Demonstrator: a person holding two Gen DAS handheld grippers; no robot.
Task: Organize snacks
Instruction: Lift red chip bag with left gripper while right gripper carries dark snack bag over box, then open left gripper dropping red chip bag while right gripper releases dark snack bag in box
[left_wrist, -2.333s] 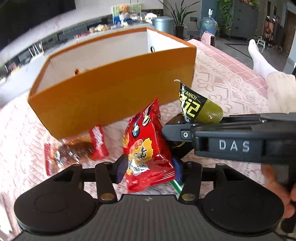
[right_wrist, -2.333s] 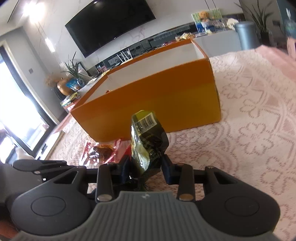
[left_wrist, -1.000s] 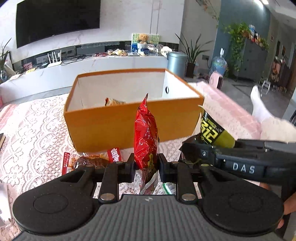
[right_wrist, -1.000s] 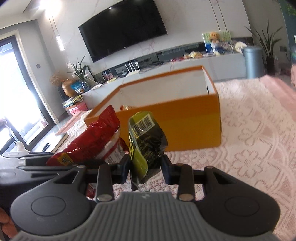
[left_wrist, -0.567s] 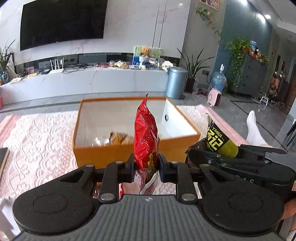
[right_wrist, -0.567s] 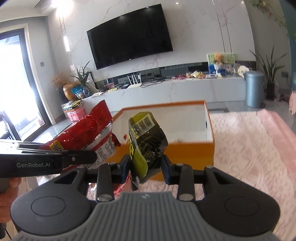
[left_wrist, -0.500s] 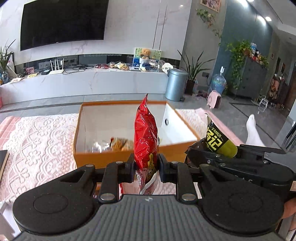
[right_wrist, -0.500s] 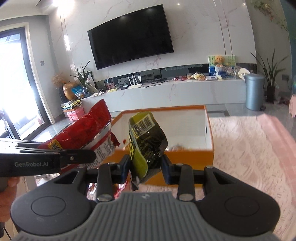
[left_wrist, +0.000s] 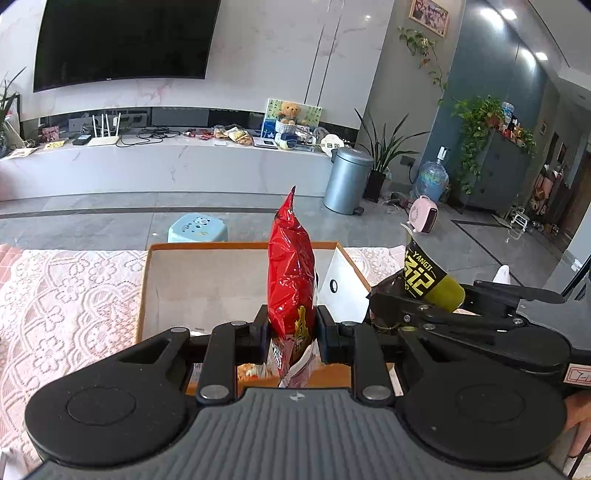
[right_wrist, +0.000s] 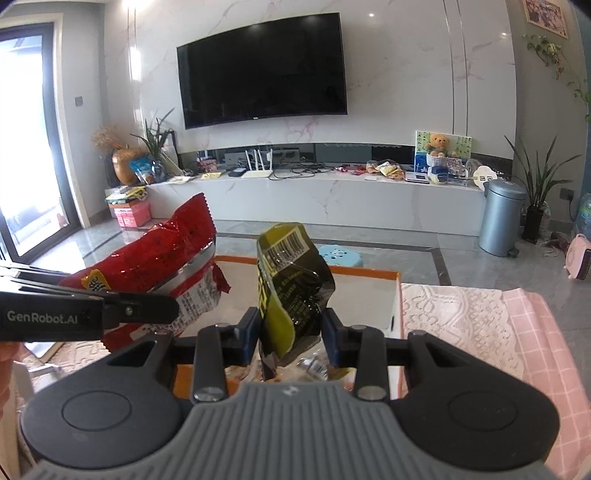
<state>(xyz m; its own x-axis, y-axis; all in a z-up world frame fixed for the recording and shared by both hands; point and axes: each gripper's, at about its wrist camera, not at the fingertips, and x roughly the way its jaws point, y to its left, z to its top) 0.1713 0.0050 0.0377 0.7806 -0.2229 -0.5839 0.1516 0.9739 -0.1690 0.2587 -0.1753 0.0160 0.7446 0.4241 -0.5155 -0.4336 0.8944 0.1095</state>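
Left wrist view: my left gripper (left_wrist: 291, 328) is clamped narrow on a glossy red crinkled snack packet (left_wrist: 291, 273). Pkt stands upright, its lower part pinched between both pads, sealed top pointing up, bottom seam hanging below the fingers toward the camera. Straight ahead & below sits the open orange cardboard box w/ white inside (left_wrist: 236, 246), on a pale pink lace tablecloth (left_wrist: 62, 295). Red pkt's top overlaps the box's far rim in this view; a few small wrapped snacks (left_wrist: 251, 371) show in the box bottom, just under my fingers. To the right, just beside me, my right gripper (left_wrist: 402, 306) comes in side-on, w/ a dark green-and-black foil snack pouch w/ yellow lettering (left_wrist: 428, 280) sticking up out of it.

Right wrist view: right gripper (right_wrist: 291, 332) is closed on that same green-black pouch (right_wrist: 291, 288). Pouch upright, barcode end up, midsection squeezed between the pads, lower edge dangling past them. Orange box (right_wrist: 384, 274) lies directly beyond & beneath the pouch, more small wrapped snacks (right_wrist: 310, 365) visible in it below the fingers. Left gripper (right_wrist: 173, 306) reaches in from the left edge, red pkt (right_wrist: 159, 258) tilted, its top leaning toward the upper right, close beside the pouch but not touching. Bit of a hand (right_wrist: 9, 354) at the left edge.
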